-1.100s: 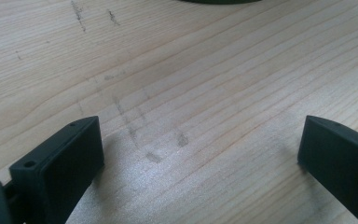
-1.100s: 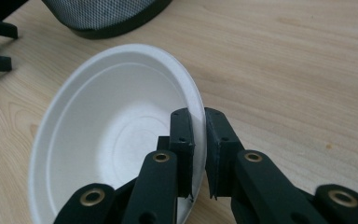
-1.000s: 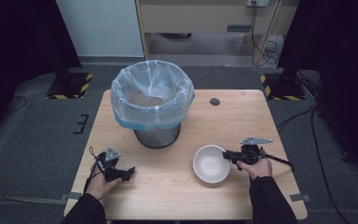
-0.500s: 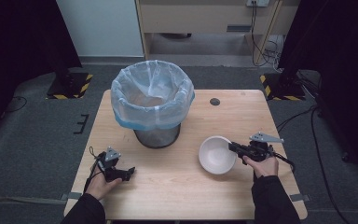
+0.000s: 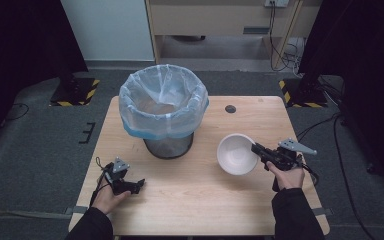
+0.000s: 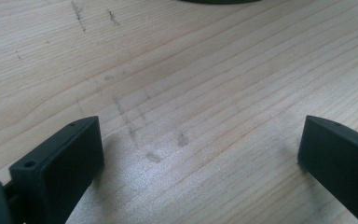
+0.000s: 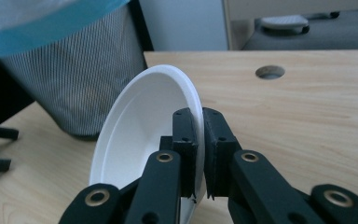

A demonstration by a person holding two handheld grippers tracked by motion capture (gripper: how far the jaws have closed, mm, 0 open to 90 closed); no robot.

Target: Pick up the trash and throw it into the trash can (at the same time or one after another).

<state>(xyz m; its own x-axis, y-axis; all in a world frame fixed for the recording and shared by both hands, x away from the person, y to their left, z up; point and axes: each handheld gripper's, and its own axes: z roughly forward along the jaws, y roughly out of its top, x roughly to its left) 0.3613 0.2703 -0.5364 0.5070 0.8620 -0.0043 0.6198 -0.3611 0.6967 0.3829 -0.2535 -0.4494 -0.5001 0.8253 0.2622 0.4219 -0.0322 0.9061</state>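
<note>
High view: we find the right gripper (image 5: 254,146) clamped on the rim of the one white bowl (image 5: 237,154); against the earlier pictures the bowl has left the tabletop (image 5: 200,200) and tipped, its hollow turned toward the one lined bin (image 5: 163,107) beyond and to the left of that gripper; we judge a carry toward the bin is under way; the left gripper (image 5: 139,183) rests low on the wood, unmoved.

Left gripper view: its two jaws stand wide apart over bare wood, holding nothing.

Right gripper view: jaws pinch the bowl rim, the bin ahead-left.
</note>
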